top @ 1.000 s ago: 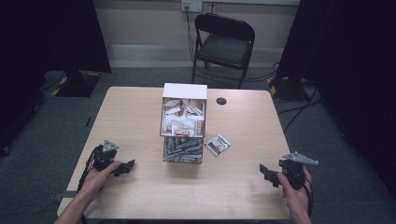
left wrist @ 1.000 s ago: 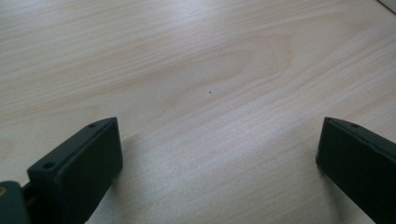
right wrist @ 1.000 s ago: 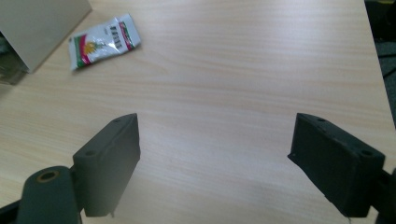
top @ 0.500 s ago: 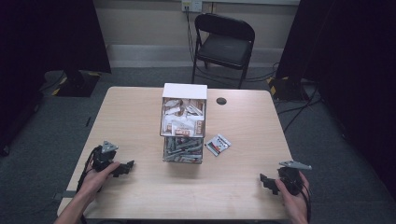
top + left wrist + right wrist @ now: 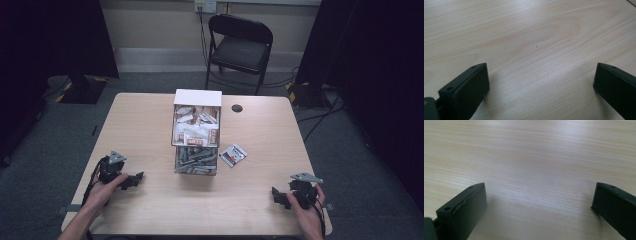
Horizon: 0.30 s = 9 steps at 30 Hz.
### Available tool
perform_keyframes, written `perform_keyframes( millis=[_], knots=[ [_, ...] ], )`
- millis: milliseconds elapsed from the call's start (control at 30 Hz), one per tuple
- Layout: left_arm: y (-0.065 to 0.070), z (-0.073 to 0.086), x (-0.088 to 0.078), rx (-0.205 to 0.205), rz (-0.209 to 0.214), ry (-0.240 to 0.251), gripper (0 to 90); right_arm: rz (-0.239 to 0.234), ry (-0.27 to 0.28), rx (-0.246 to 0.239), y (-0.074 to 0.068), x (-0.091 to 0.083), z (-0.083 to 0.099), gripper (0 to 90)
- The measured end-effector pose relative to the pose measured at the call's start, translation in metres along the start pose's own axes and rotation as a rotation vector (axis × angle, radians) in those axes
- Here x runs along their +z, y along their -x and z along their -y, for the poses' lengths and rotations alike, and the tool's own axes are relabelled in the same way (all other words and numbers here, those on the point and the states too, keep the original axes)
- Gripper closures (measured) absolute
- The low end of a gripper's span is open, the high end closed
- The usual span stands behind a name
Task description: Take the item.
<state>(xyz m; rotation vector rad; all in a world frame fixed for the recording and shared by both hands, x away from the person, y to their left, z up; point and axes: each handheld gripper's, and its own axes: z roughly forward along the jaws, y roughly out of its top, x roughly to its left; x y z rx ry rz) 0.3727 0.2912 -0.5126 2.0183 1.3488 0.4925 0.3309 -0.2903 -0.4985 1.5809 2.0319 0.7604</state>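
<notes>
Since a second ago the right hand has drawn back toward the near edge of the bench (image 5: 150, 115), taking its gripper with it; the left hand, the box and the packet lie as they did.

At the left, the left hand (image 5: 102, 187) rests on the bench near the front corner with the left gripper (image 5: 136, 178) pointing in toward the middle. In the left gripper view its jaws stand wide apart, with bare wood between them and nothing held.

In the middle stands the box (image 5: 196, 131), a clear case with a white top, packed with small sachets above and darker ones below. Just beside its right lower corner lies a packet (image 5: 233, 154), flat on the wood, apart from both grippers. A small dark disc (image 5: 237, 108) sits farther back.

At the right, the right hand (image 5: 306, 207) lies by the front edge, the right gripper (image 5: 276, 196) facing left. Its jaws are likewise spread wide over bare wood, gripping nothing.
</notes>
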Motion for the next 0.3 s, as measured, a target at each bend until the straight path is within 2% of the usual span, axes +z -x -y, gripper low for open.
perform_keyframes(
  millis=[300],
  knots=[
    [-0.0001,-0.0001,0.0003,-0.002,0.004,0.000,0.0,0.001,0.017,-0.002,-0.0021,0.0007,0.0012,0.0]
  ],
)
